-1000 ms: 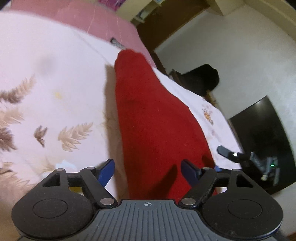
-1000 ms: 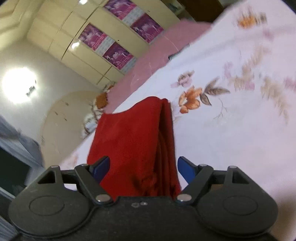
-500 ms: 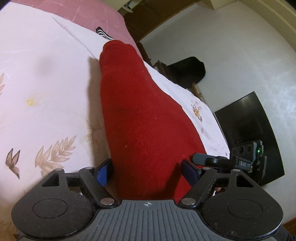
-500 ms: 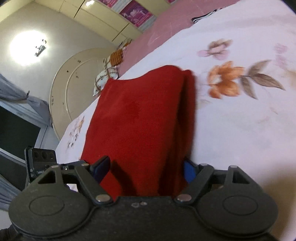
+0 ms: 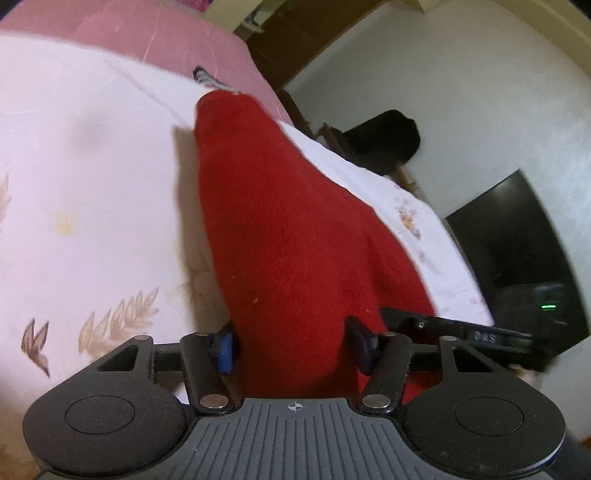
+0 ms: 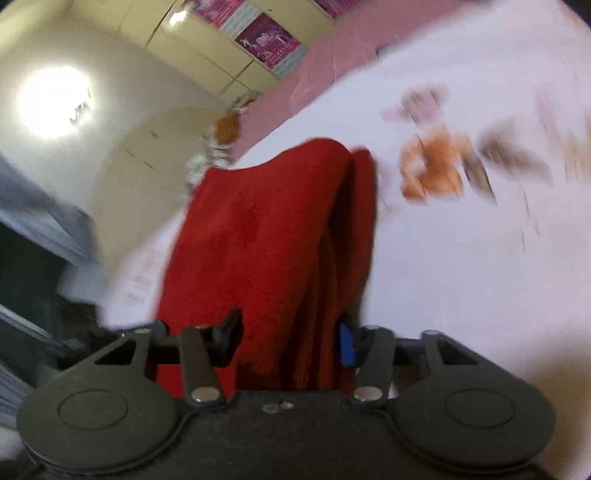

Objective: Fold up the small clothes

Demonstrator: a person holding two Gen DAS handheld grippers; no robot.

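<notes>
A red fleece garment point(image 5: 288, 236) lies folded lengthwise on the floral bedsheet point(image 5: 92, 177). My left gripper point(image 5: 293, 347) has its jaws closed in on the garment's near end, gripping it. In the right wrist view the same red garment point(image 6: 266, 236) shows folded layers, and my right gripper point(image 6: 288, 339) is shut on its near end too. The right gripper's body point(image 5: 461, 332) shows at the right in the left wrist view.
The bed has a pink strip point(image 5: 155, 33) at its far side. A dark chair point(image 5: 380, 144) and a black screen point(image 5: 517, 236) stand by the white wall. Cupboards with posters point(image 6: 266, 37) and a bright lamp point(image 6: 51, 99) show in the right wrist view.
Both grippers' jaws have closed from wide open onto the red garment's near end. The right wrist view has swung and is now blurred by motion.
</notes>
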